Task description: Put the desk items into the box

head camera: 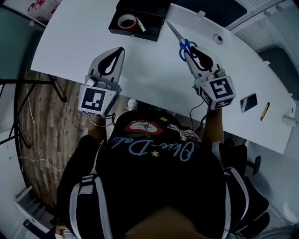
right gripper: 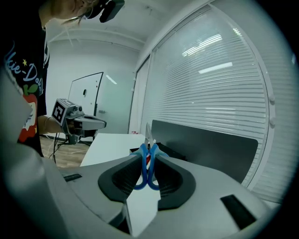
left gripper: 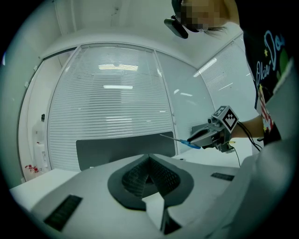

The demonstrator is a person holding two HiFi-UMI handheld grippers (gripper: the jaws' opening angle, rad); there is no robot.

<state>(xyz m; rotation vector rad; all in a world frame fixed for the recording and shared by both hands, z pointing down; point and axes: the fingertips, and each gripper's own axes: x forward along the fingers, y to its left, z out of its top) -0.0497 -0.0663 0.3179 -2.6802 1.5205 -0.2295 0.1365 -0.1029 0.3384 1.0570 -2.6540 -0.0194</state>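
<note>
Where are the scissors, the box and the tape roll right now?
scissors (head camera: 181, 43), head view, where the blades meet the blue handles.
box (head camera: 152, 18), head view, on its bare black floor.
tape roll (head camera: 120, 22), head view, on the ring's left side.

table (head camera: 154, 70) before box (head camera: 152, 13): free | in box: tape roll (head camera: 127, 21), left

The person wears a black shirt (head camera: 159, 168) with curly light blue writing (head camera: 154, 148), little yellow stars and a red and white picture. Lower down, the clothes are black with white stripes (head camera: 99, 200). The left hand-held gripper (head camera: 121, 49) and the right hand-held gripper (head camera: 190, 50) are light grey with black drop shapes inside. Each has a cube (head camera: 97, 100) with black and white squares. Thin black cables (head camera: 197, 112) hang from them.
</note>
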